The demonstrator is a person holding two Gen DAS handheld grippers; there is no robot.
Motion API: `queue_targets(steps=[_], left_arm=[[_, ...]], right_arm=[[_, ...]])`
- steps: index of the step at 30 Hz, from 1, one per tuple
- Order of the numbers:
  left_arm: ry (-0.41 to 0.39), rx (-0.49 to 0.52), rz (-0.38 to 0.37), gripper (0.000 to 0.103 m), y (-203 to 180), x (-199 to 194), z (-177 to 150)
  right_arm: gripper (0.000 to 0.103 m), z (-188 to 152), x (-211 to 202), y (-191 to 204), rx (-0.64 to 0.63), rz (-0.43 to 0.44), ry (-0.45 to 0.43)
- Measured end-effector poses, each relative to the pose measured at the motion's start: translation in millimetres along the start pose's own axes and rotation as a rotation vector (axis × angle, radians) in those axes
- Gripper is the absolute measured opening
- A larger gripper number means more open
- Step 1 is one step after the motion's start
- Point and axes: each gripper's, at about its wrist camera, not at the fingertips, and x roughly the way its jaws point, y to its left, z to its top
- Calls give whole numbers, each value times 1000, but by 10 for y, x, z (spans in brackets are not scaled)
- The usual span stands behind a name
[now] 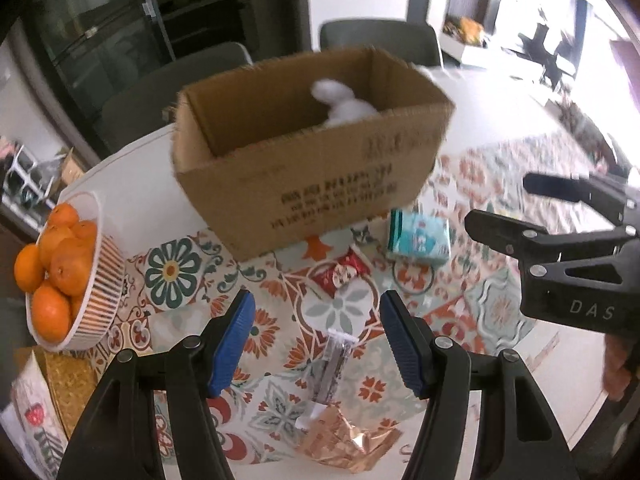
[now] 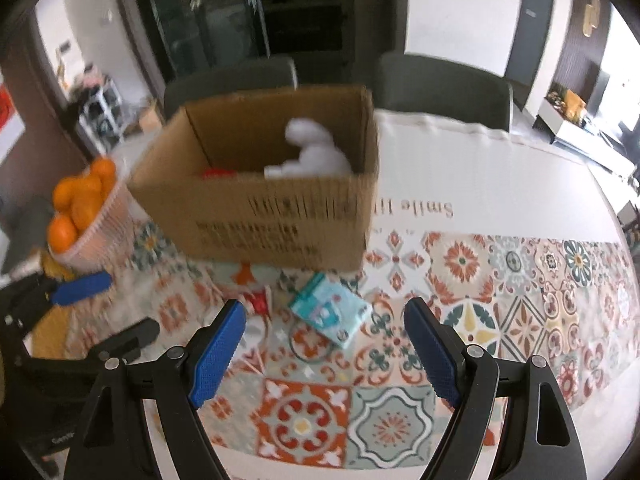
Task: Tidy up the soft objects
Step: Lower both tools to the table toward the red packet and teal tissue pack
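Observation:
An open cardboard box point(image 1: 312, 168) point(image 2: 272, 216) stands on the patterned tablecloth. A white plush toy point(image 1: 340, 106) point(image 2: 310, 154) lies inside it, with something red point(image 2: 218, 174) beside it. In front of the box lie a teal tissue pack point(image 1: 418, 238) point(image 2: 332, 312) and a red packet point(image 1: 340, 274) point(image 2: 258, 302). My left gripper point(image 1: 318, 340) point(image 2: 108, 308) hovers open over the cloth, above a silver wrapped bar point(image 1: 334, 364), holding nothing. My right gripper point(image 2: 324, 344) point(image 1: 504, 202) is open and empty, just short of the tissue pack.
A white ribbed bowl point(image 1: 98, 304) point(image 2: 104, 232) of oranges point(image 1: 66, 264) stands left of the box. A crumpled copper foil wrapper point(image 1: 348, 444) lies near my left gripper. A gold box point(image 1: 68, 384) sits at the lower left. Grey chairs point(image 2: 444, 84) stand behind the table.

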Motion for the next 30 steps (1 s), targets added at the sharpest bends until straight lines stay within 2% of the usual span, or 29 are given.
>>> queue_targets(steps=[10, 18, 22, 30], left_arm=[[71, 186, 29, 64, -197, 431, -26], [127, 355, 20, 62, -316, 720, 41], [136, 399, 7, 61, -351, 824, 67], [173, 435, -31, 59, -337, 1080, 109]], right_arm=[[83, -90, 484, 33, -182, 18, 143], [83, -28, 820, 133, -411, 5, 230], [83, -33, 944, 205, -503, 53, 263], [83, 0, 1171, 196, -544, 72, 299]])
